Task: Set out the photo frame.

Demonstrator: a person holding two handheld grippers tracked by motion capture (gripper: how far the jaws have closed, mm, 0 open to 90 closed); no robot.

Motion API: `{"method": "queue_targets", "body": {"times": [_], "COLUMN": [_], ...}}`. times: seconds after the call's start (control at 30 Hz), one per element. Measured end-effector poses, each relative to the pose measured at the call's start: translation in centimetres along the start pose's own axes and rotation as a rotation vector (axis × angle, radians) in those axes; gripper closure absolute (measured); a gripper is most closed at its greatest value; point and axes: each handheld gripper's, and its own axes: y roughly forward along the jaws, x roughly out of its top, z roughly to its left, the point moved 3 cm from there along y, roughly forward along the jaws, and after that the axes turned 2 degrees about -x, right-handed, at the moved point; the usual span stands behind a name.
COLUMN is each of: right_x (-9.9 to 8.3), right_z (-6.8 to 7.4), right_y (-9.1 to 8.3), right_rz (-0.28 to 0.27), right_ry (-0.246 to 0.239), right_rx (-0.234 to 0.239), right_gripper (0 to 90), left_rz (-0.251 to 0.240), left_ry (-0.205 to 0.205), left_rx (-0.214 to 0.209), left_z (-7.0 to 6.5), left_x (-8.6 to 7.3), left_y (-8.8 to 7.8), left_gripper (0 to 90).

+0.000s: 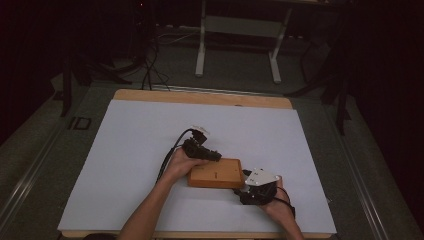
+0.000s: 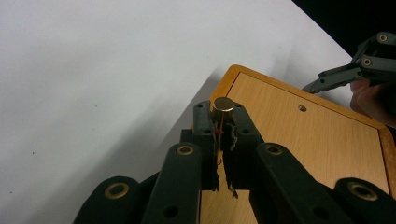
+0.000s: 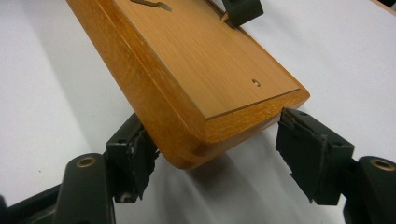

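A white table carries a wooden board, which lies flat near its front edge, between the two hands. The board's top face has a keyhole slot and a small hole near one corner. The right gripper sits at the board's near corner with its jaws spread wide around it: the left pad looks to be touching the long edge, while the right pad stands just off the short end, so nothing is clamped yet. The left gripper hangs over the far part of the board, its jaws closed on a small brass pin held upright by its shank, with the round head showing above the pads. The step, as I judge it, is to steady the board and seat the pin in a hole. To do it well, the right jaws should close squarely on the corner so the board cannot pivot. The left hand should keep the pin vertical, line its tip over the hole, and lower it straight, letting go only once it sits.
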Motion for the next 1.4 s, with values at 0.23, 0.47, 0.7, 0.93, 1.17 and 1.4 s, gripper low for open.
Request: {"method": "queue_targets", "body": {"times": [0.23,0.47,0.7,0.93,1.17,1.4], "right_x": [0.1,0.4,0.6,1.0,1.4,1.8], "right_z": [0.1,0.4,0.3,0.4,0.9,1.1], "right_y": [-0.2,-0.5,-0.7,-0.9,-1.0,-0.8], "right_rz": [-0.017,-0.043,-0.063,-0.08,-0.098,-0.112], "right_ry": [-0.018,-0.032,-0.027,-0.039,-0.071,-0.071], "right_rx": [0.0,-0.003,-0.012,-0.035,-0.025,-0.004], "right_gripper": [30.0,29.8,30.1,31.9,36.2,40.6], "left_rz": [0.009,0.049,0.071,0.075,0.092,0.075], "left_ry": [0.004,0.023,0.025,0.015,0.012,0.027], "left_rx": [-0.01,-0.01,-0.027,-0.049,-0.079,-0.072], "left_z": [-0.1,-0.5,-0.7,-0.8,-1.0,-1.2], "left_x": [0.0,0.1,-0.1,-0.4,-0.6,-0.8], "left_y": [0.0,-0.1,-0.2,-0.3,-0.1,0.1], "left_gripper": [84.7,84.7,84.7,84.5,83.9,82.4]}}
